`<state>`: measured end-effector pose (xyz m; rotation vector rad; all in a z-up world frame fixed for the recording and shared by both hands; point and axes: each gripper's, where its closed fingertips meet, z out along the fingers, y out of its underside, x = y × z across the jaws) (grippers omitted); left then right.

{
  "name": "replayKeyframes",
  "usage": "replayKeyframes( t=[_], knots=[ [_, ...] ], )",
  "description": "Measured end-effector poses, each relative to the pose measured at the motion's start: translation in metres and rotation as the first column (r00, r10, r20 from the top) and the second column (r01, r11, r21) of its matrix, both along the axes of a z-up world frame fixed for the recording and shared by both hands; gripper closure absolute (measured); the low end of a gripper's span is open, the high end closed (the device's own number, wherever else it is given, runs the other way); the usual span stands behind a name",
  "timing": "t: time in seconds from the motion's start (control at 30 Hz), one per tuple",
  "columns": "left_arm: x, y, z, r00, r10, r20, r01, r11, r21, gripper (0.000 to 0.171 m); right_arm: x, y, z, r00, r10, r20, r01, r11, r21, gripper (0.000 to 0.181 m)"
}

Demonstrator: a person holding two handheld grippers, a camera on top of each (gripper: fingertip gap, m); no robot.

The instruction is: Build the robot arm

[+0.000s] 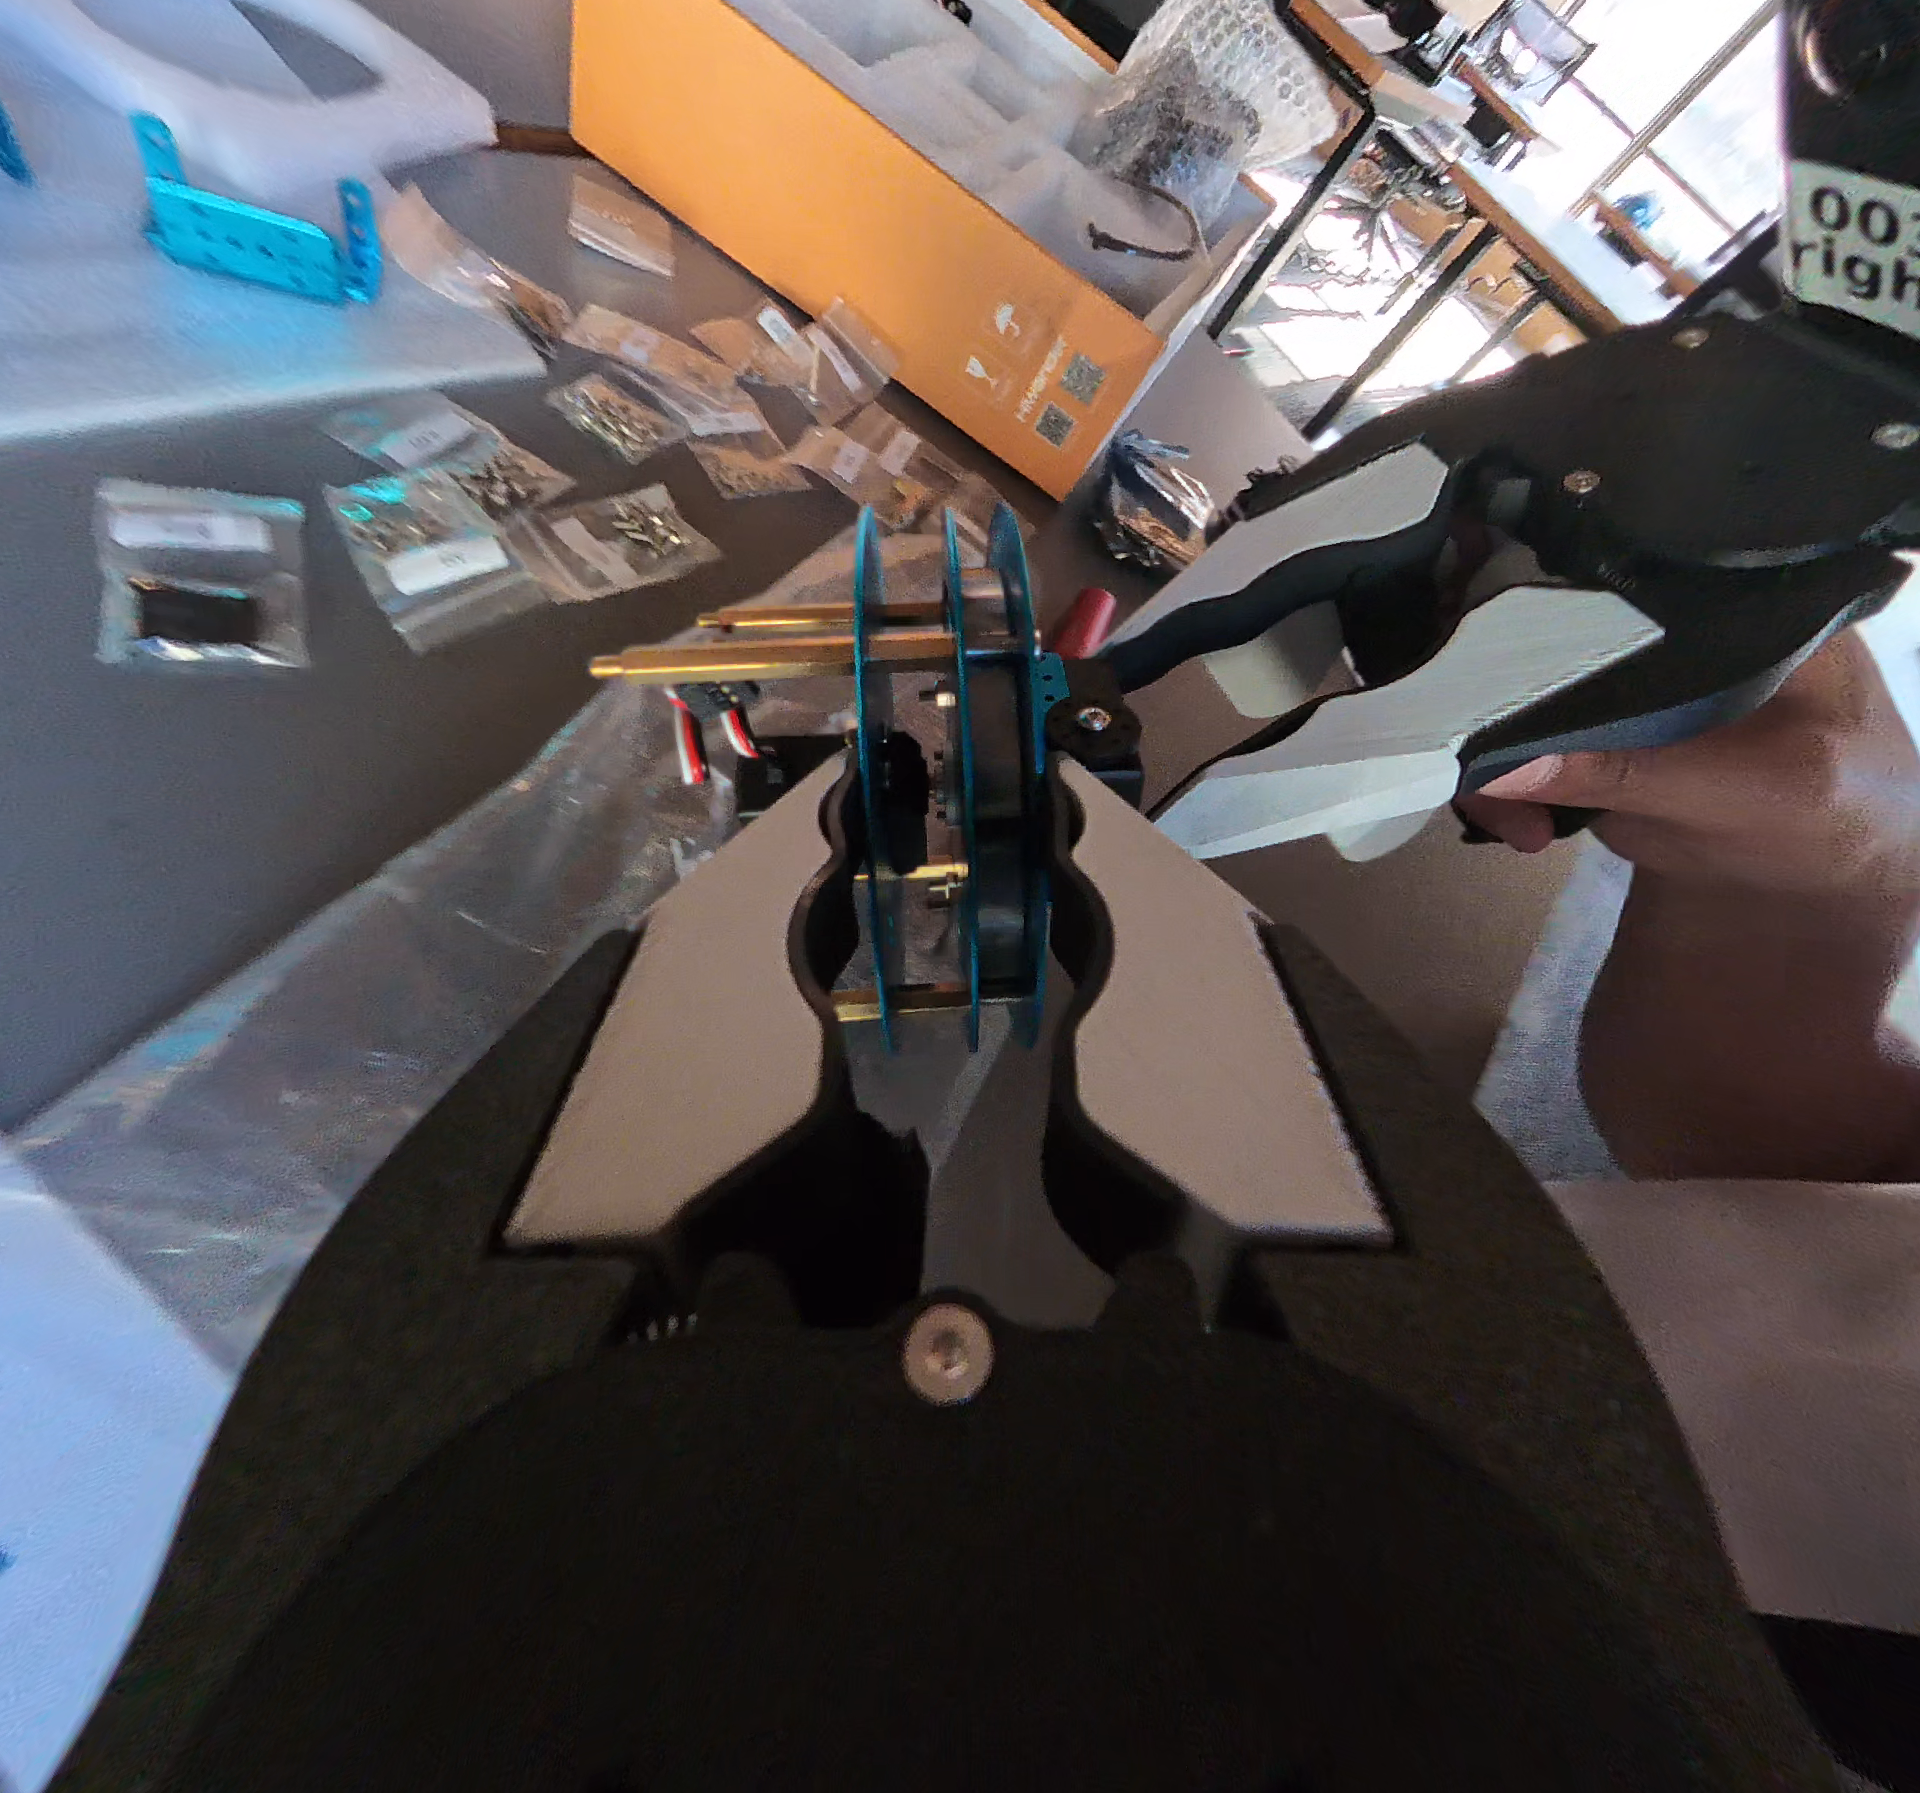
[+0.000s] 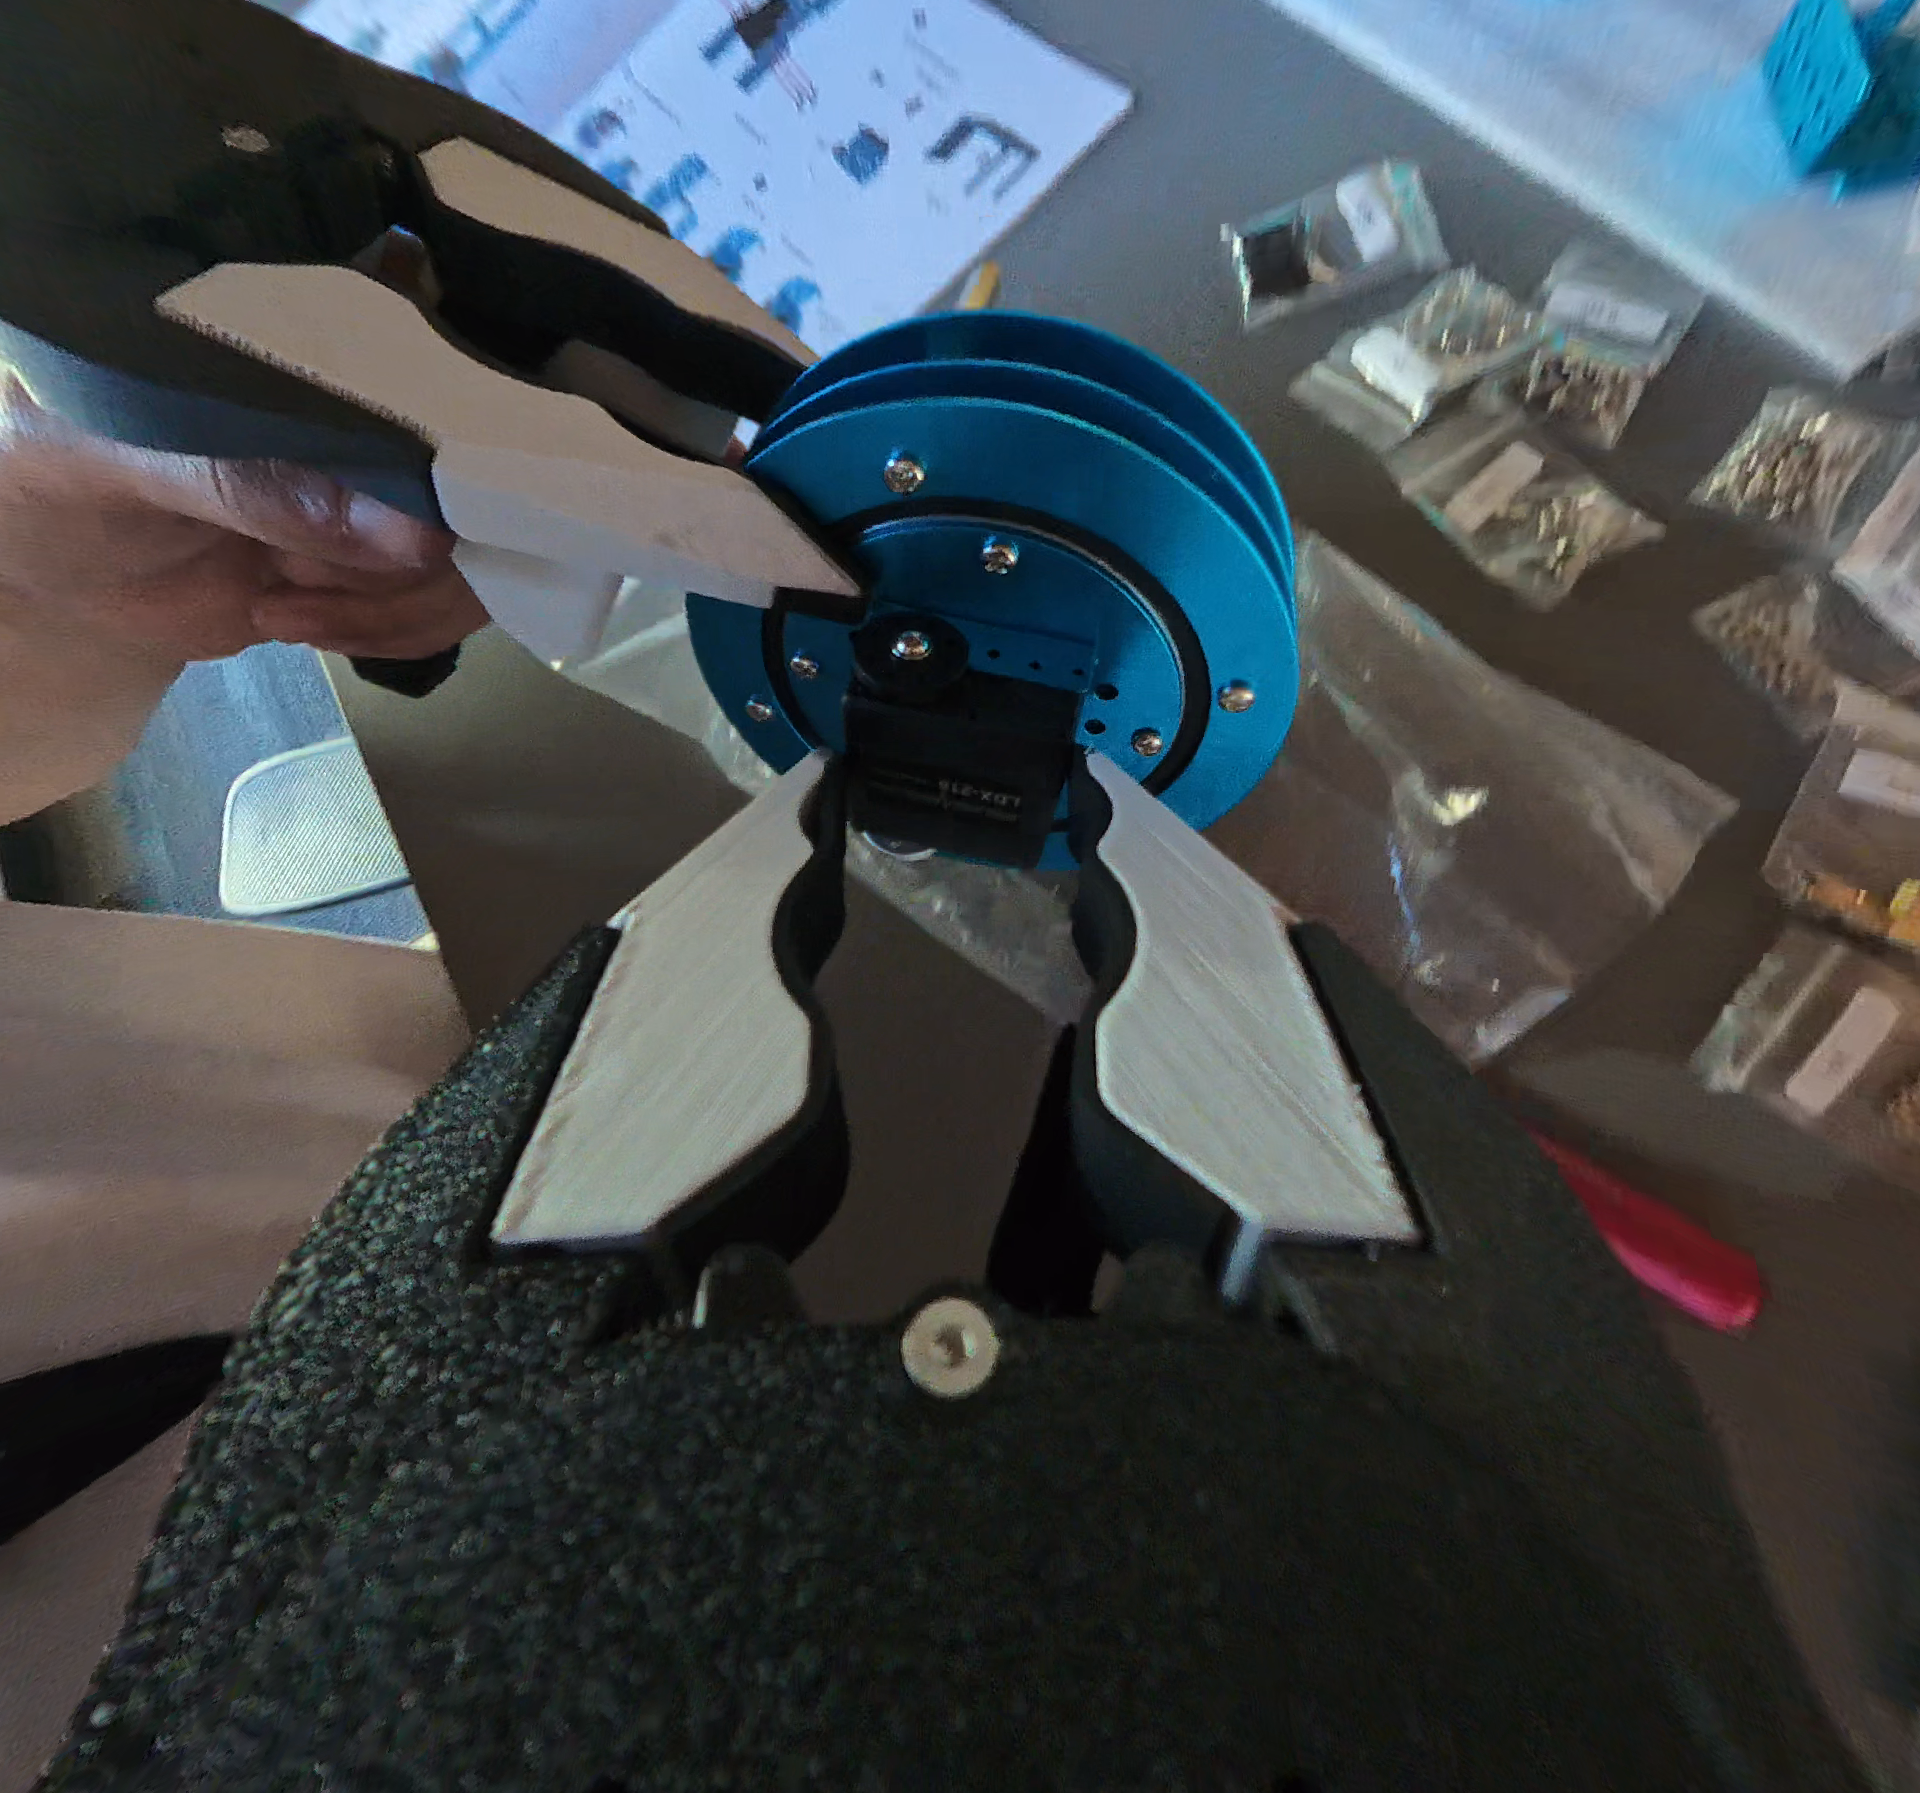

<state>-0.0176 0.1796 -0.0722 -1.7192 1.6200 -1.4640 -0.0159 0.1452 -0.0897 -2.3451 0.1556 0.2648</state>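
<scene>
A stack of three blue metal discs (image 1: 1013,600) joined by brass standoffs (image 1: 727,652) is held above the grey table. My left gripper (image 1: 951,787) is shut on the stack, one finger on each side of it. A black servo (image 2: 956,787) is mounted on the front disc (image 2: 1195,621). My right gripper (image 2: 956,767) is closed around the servo body, one fingertip against each side. In the left wrist view the right gripper (image 1: 1138,725) comes in from the right. In the right wrist view the left gripper (image 2: 805,496) pinches the disc rims from the upper left.
Small bags of screws (image 1: 416,538) lie on the table (image 1: 156,808), also in the right wrist view (image 2: 1507,496). An orange box (image 1: 831,185) stands behind them, a blue bracket (image 1: 249,237) on white foam at left. An instruction sheet (image 2: 779,81), clear bag (image 2: 1455,808) and red-handled tool (image 2: 1652,1234) lie nearby. Spacing between my two grippers at the tips: around 4 cm. The blue bracket (image 1: 249,237) is about equally far from each gripper, around 30 cm.
</scene>
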Motion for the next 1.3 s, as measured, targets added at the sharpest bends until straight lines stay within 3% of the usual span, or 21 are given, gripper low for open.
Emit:
replayKeyframes(
  t=[0.23, 0.53, 0.73, 0.9, 1.17, 1.23, 1.3],
  knots=[
    [-0.003, -0.004, -0.01, 1.0, -0.007, -0.022, 0.003, 0.979, -0.202, 0.14, -0.003, -0.005, -0.003, 0.999, 0.025, -0.025, -0.03, 0.973, -0.23, 0.14],
    [-0.011, 0.042, -0.025, 0.995, -0.013, -0.101, -0.043, 0.845, -0.533, 0.139, 0.001, 0.054, 0.002, 0.975, 0.213, 0.063, -0.152, 0.845, -0.513, 0.14],
    [-0.015, 0.052, -0.039, 0.99, -0.057, -0.13, -0.016, 0.867, -0.498, 0.132, 0.003, 0.073, -0.006, 0.956, 0.292, 0.02, -0.199, 0.698, -0.688, 0.138],
    [-0.02, 0.059, -0.049, 0.98, -0.062, -0.189, -0.034, 0.884, -0.466, 0.124, 0.001, 0.085, -0.011, 0.956, 0.292, -0.036, -0.222, 0.636, -0.739, 0.137],
    [-0.026, 0.079, -0.043, 0.983, 0.015, -0.18, -0.091, 0.904, -0.417, 0.115, 0.002, 0.096, -0.018, 0.956, 0.294, 0.001, -0.193, 0.633, -0.75, 0.137],
    [-0.03, 0.089, -0.038, 0.987, 0.054, -0.153, -0.111, 0.909, -0.402, 0.115, 0.005, 0.101, -0.013, 0.955, 0.294, 0.044, -0.178, 0.685, -0.707, 0.134],
    [-0.038, 0.097, -0.033, 0.99, 0.1, -0.103, -0.13, 0.927, -0.353, 0.115, 0.008, 0.107, 0.003, 0.961, 0.26, 0.093, -0.156, 0.789, -0.594, 0.136]
  ],
)
